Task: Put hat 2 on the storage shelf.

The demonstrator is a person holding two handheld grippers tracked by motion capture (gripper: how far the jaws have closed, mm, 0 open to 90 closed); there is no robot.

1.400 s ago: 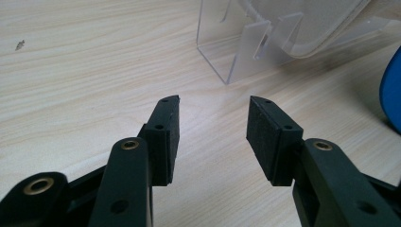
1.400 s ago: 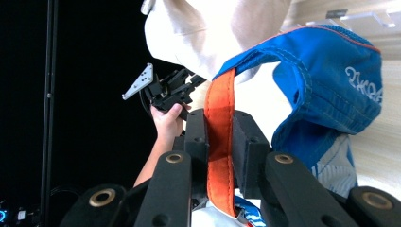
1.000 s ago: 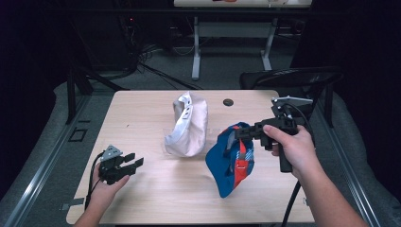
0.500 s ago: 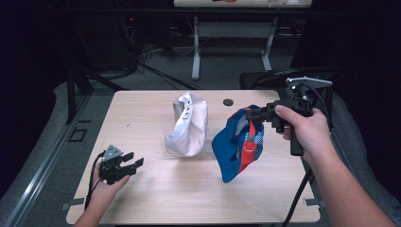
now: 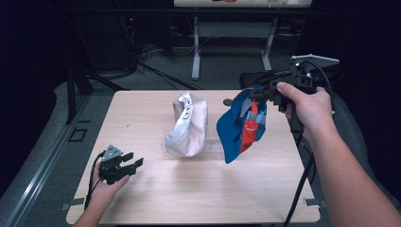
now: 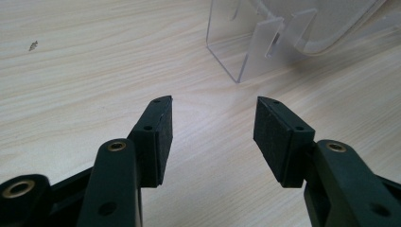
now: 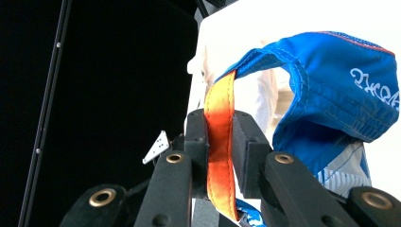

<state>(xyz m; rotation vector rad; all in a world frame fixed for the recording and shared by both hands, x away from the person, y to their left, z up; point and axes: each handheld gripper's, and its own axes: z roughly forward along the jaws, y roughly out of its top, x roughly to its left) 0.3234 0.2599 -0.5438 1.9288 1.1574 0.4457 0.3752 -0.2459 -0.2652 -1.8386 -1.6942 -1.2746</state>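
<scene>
My right gripper [image 7: 220,142] clamps the blue cap's [image 5: 239,125] orange woven strap [image 7: 220,137]. My left gripper [image 6: 213,137] has just been opening, nothing between; possibly acrylic stand [image 6: 255,45] ahead.

White cap [image 5: 188,124] on clear stand [image 6: 255,45]

Ahead of your left tool [image 5: 135,161] the surface [image 5: 142,113] lies bare up to the clear acrylic stand [image 6: 255,52] carrying the white cap [image 5: 187,125]. That cap stands mid-surface, with a narrow gap between it and the blue cap [image 5: 241,125] hanging from your right tool [image 5: 257,92]. The near edge is open.
</scene>
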